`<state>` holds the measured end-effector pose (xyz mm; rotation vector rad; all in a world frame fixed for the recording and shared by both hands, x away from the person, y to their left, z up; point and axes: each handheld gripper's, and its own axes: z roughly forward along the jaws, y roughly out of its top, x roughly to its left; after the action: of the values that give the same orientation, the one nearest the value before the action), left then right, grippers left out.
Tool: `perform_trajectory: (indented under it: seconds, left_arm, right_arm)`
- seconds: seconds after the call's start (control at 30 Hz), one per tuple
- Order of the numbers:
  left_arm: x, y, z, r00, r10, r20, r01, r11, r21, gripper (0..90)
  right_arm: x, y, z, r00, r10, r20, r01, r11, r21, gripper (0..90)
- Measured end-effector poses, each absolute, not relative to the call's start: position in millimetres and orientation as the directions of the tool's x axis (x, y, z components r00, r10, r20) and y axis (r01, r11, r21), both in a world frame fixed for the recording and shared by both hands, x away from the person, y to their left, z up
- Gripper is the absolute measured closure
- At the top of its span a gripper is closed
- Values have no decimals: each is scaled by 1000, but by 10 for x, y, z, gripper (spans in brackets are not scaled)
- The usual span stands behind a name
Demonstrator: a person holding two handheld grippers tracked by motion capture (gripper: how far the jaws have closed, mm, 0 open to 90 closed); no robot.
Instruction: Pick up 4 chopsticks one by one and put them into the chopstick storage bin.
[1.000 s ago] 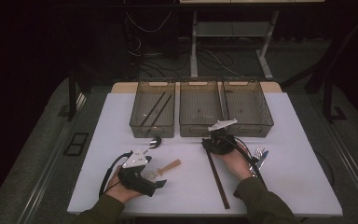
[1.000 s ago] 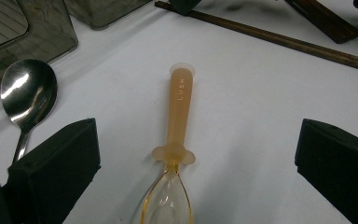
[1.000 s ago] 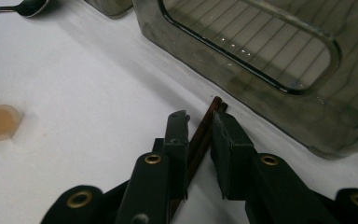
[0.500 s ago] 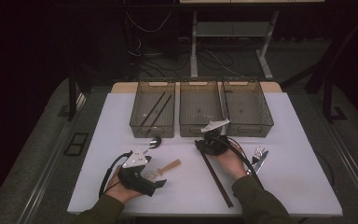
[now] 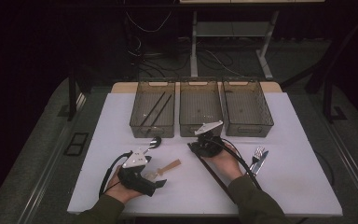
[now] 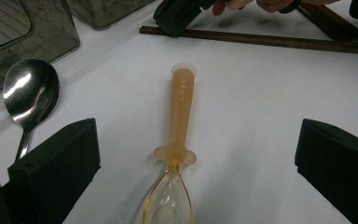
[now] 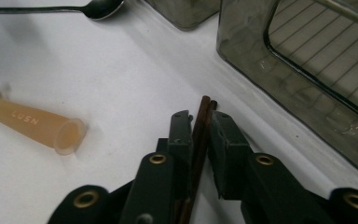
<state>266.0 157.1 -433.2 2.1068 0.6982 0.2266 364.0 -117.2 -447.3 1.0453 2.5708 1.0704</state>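
Note:
A pair of dark brown chopsticks (image 5: 213,170) lies slantwise on the white table (image 5: 298,186), and my right gripper (image 5: 200,145) is shut on their far end. In the right gripper view the jaws (image 7: 200,119) pinch both chopsticks (image 7: 204,108) side by side, just in front of a smoky bin (image 7: 307,70). My left gripper (image 5: 153,175) stands open low over a translucent orange spoon (image 5: 168,167). In the left gripper view the orange spoon (image 6: 179,116) lies between the wide-apart jaws, untouched, handle pointing away. A metal spoon (image 6: 30,93) lies by the left jaw.
Three smoky plastic bins stand in a row at the back: the left bin (image 5: 151,131) holds two dark sticks, beside it the middle bin (image 5: 186,127) and the right bin (image 5: 249,129). A fork and knife (image 5: 258,159) lie right of my right hand.
My right gripper has slid left with the chopsticks' far end, swinging the pair to a steeper slant. The left gripper and the orange spoon have stayed put.

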Motion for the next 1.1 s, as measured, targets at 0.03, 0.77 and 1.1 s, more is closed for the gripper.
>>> perform_trajectory:
  seconds: [0.03, 0.77, 1.1]
  left_arm:
    - [2663, 1574, -4331, 827, 555, -89, 393, -458, 797, 0]
    - [2660, 1575, -4331, 820, 566, -92, 403, -454, 795, 0]
    - [2662, 1576, -4332, 820, 566, -91, 404, -457, 793, 0]
  right_arm:
    - [3643, -1178, -4471, -740, 662, 118, 547, 490, 679, 719]
    - [2901, -1763, -4326, -788, 593, 165, 537, 532, 654, 627]
    - [2717, -1988, -4356, -785, 600, 152, 539, 542, 644, 721]
